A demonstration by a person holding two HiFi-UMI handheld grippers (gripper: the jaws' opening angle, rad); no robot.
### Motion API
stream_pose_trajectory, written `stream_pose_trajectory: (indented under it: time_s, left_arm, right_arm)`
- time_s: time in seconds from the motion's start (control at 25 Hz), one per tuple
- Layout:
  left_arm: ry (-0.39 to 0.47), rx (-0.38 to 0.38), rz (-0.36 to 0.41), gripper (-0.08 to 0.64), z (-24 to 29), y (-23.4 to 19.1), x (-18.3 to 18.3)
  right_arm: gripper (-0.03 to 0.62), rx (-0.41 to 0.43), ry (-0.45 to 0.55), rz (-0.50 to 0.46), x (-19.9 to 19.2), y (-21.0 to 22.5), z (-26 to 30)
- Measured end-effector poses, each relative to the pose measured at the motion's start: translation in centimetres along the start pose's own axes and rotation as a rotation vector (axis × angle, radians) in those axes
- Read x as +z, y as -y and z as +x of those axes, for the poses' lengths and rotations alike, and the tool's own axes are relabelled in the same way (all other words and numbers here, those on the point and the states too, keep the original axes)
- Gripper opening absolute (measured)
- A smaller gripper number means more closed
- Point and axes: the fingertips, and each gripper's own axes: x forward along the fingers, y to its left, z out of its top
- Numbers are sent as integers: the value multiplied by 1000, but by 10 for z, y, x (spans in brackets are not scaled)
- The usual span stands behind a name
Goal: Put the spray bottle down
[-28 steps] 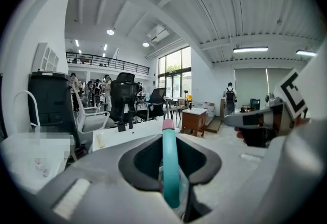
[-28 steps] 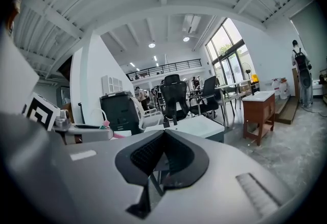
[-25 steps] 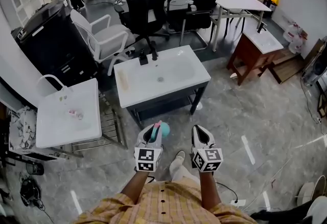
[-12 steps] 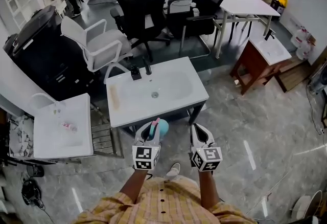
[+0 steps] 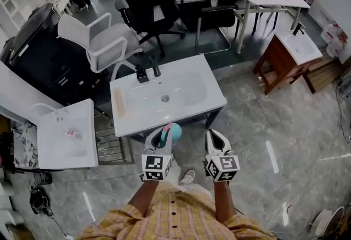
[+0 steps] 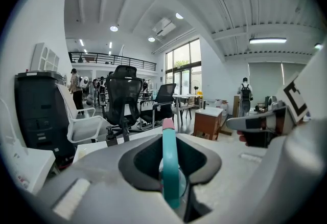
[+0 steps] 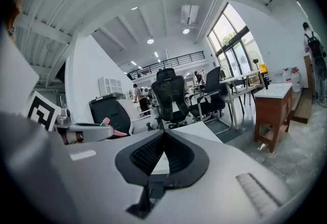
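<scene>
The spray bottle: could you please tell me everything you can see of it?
The spray bottle is teal and plastic-looking, with a rounded body and a pink tip. It stands upright, clamped between the pads of the left gripper, in the air just short of the white washbasin's near edge. Nothing else touches it.

The head view looks steeply down over the left tool (image 5: 163,135) and right tool (image 5: 214,137), while each tool view rides close behind its jaws, facing almost level toward the shared sink worktop (image 5: 214,99) and, seemingly, the same black chair (image 5: 148,0).
</scene>
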Motion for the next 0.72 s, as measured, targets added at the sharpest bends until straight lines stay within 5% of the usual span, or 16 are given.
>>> stream_pose_trajectory:
  time_s: [0.72]
  left_arm:
    - [-21, -62, 35, 69, 159, -55, 28]
  right_arm:
    - [0, -38, -8, 2, 41, 62, 147]
